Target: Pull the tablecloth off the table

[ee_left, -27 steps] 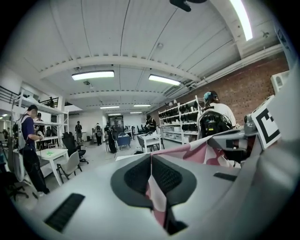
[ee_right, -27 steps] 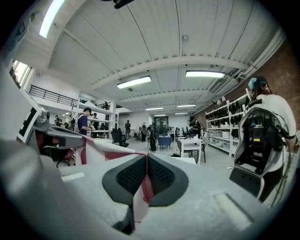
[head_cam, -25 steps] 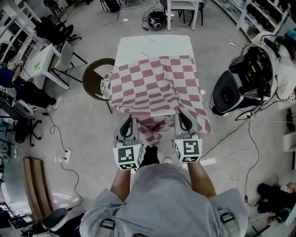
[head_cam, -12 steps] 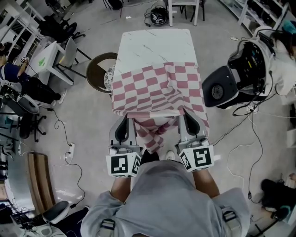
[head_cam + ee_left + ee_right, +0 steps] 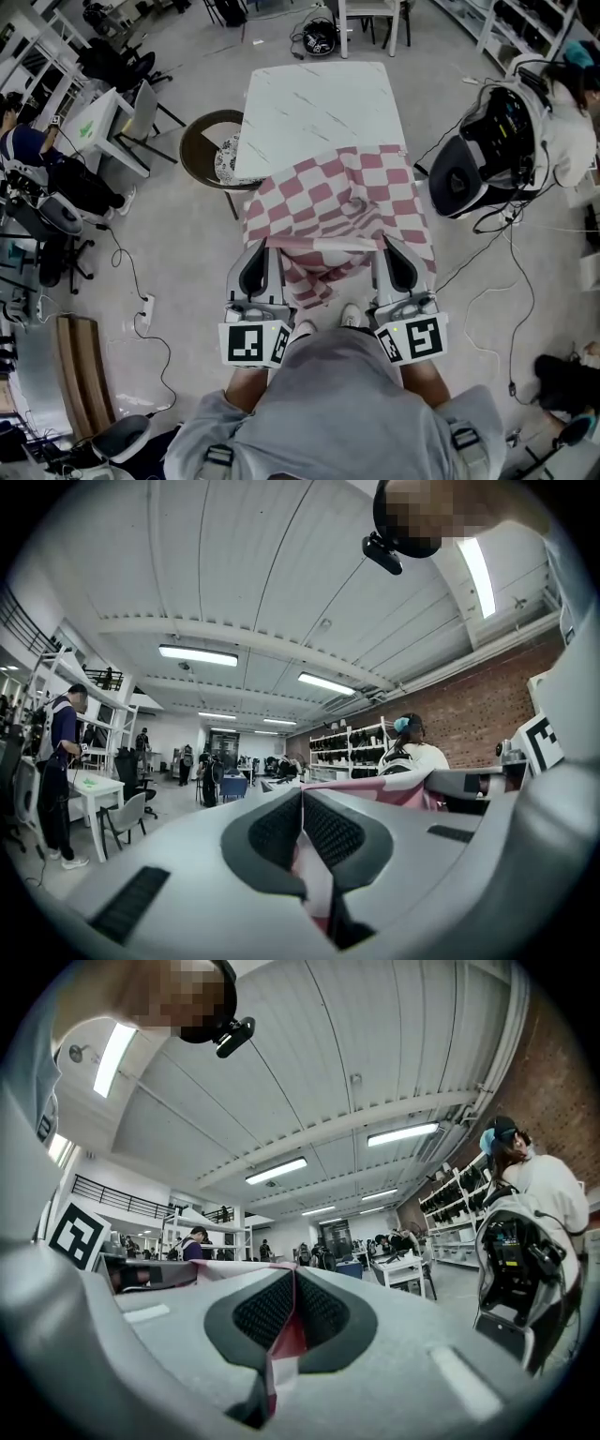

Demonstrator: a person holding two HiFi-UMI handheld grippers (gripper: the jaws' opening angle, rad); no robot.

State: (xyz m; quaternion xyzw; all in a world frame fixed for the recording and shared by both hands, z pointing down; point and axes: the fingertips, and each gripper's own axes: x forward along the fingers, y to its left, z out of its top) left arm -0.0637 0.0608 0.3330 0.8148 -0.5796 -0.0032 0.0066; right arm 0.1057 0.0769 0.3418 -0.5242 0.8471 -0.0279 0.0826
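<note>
As both hands have drawn back toward the person, the left gripper [image 5: 257, 251] stays clenched on the near hem of the tablecloth [image 5: 342, 202], with a fold of red-and-white fabric pinched between its pads. The cloth has slid with the pull. A second ago it covered most of the table [image 5: 319, 103]; now the far half of the white top lies bare and the checks are bunched on the near half, with the middle of the hem sagging off the near edge between the two grippers. I judge the pull roughly half done, and more travel the same way should clear it. The cloth's long axis runs across the table, from one gripper to the other, and the gripped hem faces the person. Its far edge sits skewed, the left corner dragged nearer than the right. The right gripper [image 5: 394, 249] is likewise shut tight on the hem.
</note>
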